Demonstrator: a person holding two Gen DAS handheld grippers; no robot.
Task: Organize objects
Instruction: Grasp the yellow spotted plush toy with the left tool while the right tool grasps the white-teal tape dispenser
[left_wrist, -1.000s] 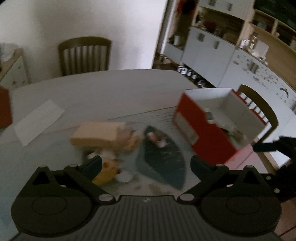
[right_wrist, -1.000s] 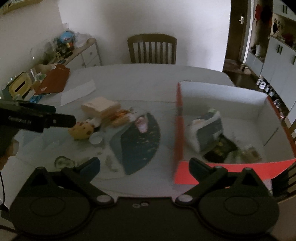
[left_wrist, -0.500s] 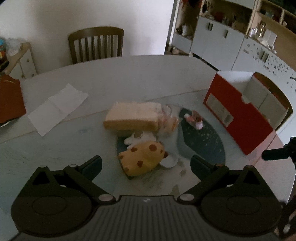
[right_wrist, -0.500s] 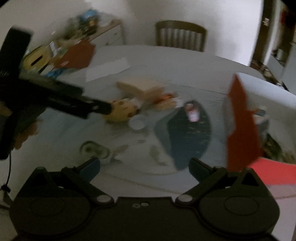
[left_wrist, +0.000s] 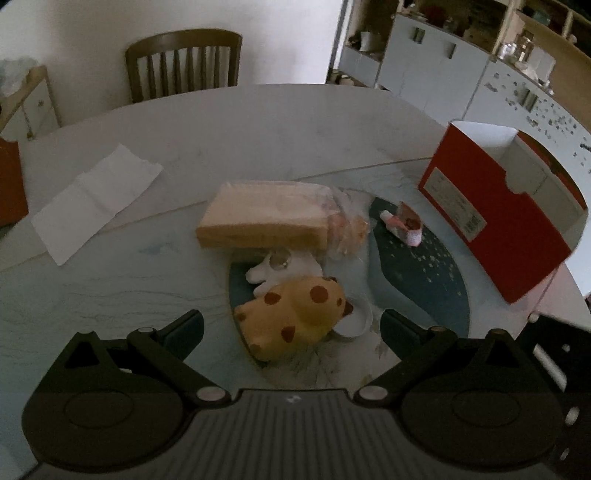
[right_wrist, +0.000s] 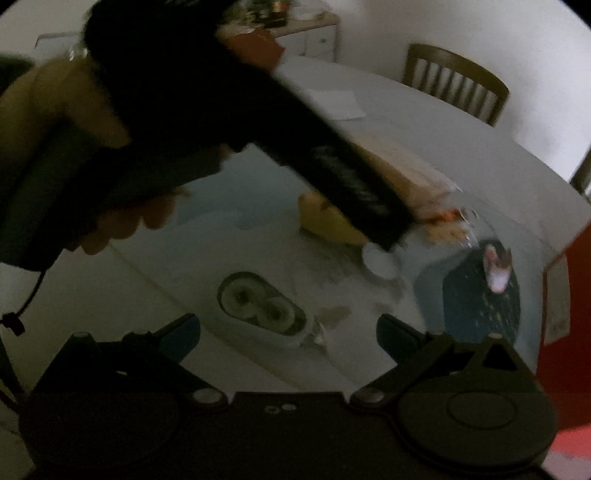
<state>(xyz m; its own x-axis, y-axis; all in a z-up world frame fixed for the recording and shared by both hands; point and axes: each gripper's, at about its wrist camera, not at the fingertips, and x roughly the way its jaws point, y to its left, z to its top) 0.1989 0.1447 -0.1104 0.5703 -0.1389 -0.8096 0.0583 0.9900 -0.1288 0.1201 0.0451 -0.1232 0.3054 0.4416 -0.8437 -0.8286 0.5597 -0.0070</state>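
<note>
Toward the left edge of the table (left_wrist: 280, 122) lies a white paper (left_wrist: 96, 201). In the middle, the left gripper (left_wrist: 291, 325) stands open over the yellow spotted toy (left_wrist: 295, 317). The right gripper (right_wrist: 288, 328) is open above a clear container (right_wrist: 264, 306). At the right edge stands the red box (left_wrist: 495, 221).

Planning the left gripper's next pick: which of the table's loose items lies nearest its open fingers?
The yellow brown-spotted toy, lying just ahead of the left gripper; the bread loaf lies farther back.
</note>
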